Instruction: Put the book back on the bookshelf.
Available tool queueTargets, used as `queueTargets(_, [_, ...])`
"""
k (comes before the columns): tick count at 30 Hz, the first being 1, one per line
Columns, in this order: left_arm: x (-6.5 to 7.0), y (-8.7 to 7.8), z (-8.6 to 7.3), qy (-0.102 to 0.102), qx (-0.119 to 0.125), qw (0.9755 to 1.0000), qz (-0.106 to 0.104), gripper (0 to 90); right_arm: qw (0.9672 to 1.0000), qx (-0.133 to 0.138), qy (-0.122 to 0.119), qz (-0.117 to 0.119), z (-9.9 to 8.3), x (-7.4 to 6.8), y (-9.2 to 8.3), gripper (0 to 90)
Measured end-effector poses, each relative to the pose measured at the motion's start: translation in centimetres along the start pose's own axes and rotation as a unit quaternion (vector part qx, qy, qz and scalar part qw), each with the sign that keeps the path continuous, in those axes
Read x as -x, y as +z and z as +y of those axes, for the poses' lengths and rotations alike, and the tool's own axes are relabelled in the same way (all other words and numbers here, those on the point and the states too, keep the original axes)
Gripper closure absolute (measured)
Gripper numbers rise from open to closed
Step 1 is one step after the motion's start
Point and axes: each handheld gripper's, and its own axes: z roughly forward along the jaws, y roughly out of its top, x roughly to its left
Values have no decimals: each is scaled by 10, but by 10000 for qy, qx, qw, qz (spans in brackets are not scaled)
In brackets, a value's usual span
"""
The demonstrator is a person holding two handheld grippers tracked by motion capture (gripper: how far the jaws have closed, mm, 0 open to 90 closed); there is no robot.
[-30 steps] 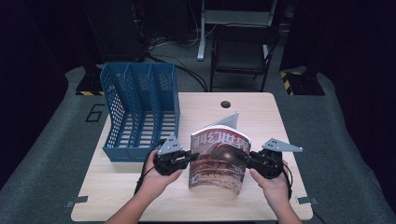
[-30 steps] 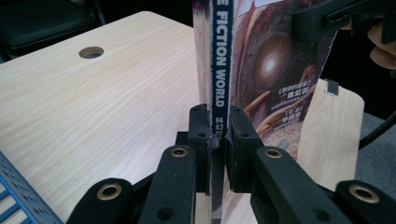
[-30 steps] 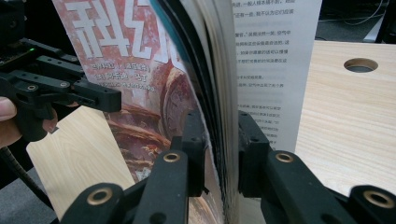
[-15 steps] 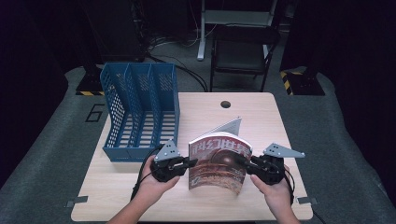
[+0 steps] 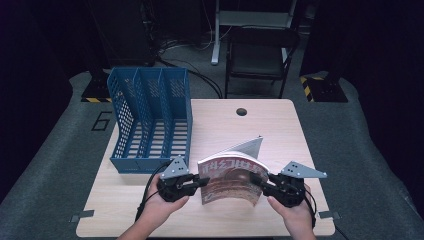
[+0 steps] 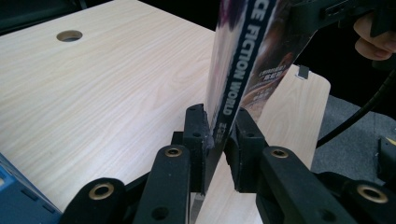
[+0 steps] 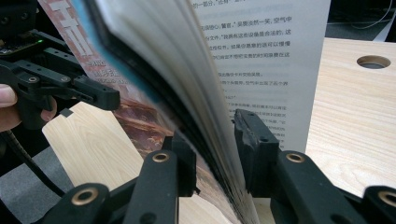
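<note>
Dark floor and a black chair [image 5: 260,52] surrounded the pale wooden counter [image 5: 220,120], which had a round hole [image 5: 242,111] near its far edge. On the counter's left part stood a blue file rack [image 5: 150,120] with three slots. Nearer the person, a magazine [image 5: 232,180] stood upright on the counter's front part, its cover bowed and one page fanned out behind. The left tongs [image 5: 202,182] gripped its spine edge; in the left gripper view both pads pressed against the spine [image 6: 224,121], though the jaws had just been easing apart. The right tongs [image 5: 260,182] straddled the opposite, open edge; in the right gripper view the pages [image 7: 205,135] lay against the left jaw, a gap showed beside the other jaw, and those jaws had just been opening too.
</note>
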Motion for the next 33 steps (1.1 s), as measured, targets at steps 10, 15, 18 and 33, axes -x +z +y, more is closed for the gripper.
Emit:
queueTargets(10, [-2,-5,-5,-62,-99,9999,-26,776,9999,-34,135,-101,-10,1,-4,647])
queueTargets(15, [-1,-7,6,35,-46,9999,-121,733,9998,-25,189,-101,-14,4,-3,646])
queueTargets(18, [2,-7,15,95,-42,9999,-128,709,9998,-41,183,-110,-14,3,-3,646])
queueTargets(33, [3,-3,60,288,-270,9989,-257,550,9995,-57,281,-141,-20,6,0,627])
